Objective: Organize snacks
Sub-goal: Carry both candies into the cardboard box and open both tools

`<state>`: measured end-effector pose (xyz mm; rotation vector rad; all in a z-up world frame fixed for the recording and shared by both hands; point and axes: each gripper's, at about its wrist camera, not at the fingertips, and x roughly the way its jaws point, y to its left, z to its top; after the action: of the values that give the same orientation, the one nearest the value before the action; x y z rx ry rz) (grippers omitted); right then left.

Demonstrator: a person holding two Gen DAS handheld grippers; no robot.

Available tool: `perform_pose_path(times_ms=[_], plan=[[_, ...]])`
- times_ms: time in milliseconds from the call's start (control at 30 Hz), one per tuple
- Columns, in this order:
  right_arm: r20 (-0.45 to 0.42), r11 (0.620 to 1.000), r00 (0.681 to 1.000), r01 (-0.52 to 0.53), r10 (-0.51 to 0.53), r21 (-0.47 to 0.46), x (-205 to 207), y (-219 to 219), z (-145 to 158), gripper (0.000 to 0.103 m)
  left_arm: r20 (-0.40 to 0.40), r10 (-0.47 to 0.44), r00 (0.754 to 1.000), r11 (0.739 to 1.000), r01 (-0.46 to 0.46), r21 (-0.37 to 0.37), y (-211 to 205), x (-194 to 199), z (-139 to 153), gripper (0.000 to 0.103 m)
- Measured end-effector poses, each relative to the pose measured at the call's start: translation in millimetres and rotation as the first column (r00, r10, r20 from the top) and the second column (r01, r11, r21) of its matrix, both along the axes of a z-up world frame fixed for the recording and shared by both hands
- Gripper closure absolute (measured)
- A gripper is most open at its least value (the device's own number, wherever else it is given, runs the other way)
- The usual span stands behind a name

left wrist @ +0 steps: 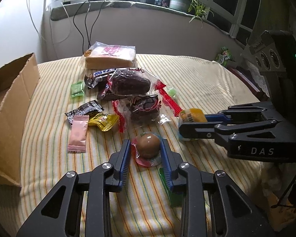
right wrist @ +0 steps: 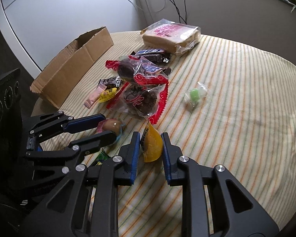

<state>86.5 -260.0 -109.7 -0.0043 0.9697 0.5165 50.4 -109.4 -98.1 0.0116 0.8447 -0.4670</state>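
Observation:
A brown braised egg in a clear and red packet lies on the striped cloth. My left gripper is shut on it, one blue pad on each side. My right gripper is shut on a yellow snack packet, which stands upright between its pads just right of the egg. The open cardboard box sits at the table's left edge.
A pile lies beyond the grippers: bagged bread, chocolate bars, two dark cakes in red-edged wrappers, pink, yellow and black sachets. A green jelly lies alone. A green wrapper lies under my left fingers.

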Motion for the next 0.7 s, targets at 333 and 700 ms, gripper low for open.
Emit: perform_pose_path(times_ms=[333, 700], plan=[[0.05, 1.0, 0.999, -0.004, 0.004, 0.004, -5.8, 6.8, 26.2, 0.081, 0.059, 0.042, 0.997, 0.999, -0.04, -0.03, 22.1, -9.8, 24.8, 0.075], [0.133, 0.997, 0.988, -0.081, 0.081, -0.007, 1.9, 62.2, 64.8, 0.081, 0.171, 0.181, 0.969, 0.983, -0.175, -0.051, 94.5, -15.6, 60.7, 0.075]])
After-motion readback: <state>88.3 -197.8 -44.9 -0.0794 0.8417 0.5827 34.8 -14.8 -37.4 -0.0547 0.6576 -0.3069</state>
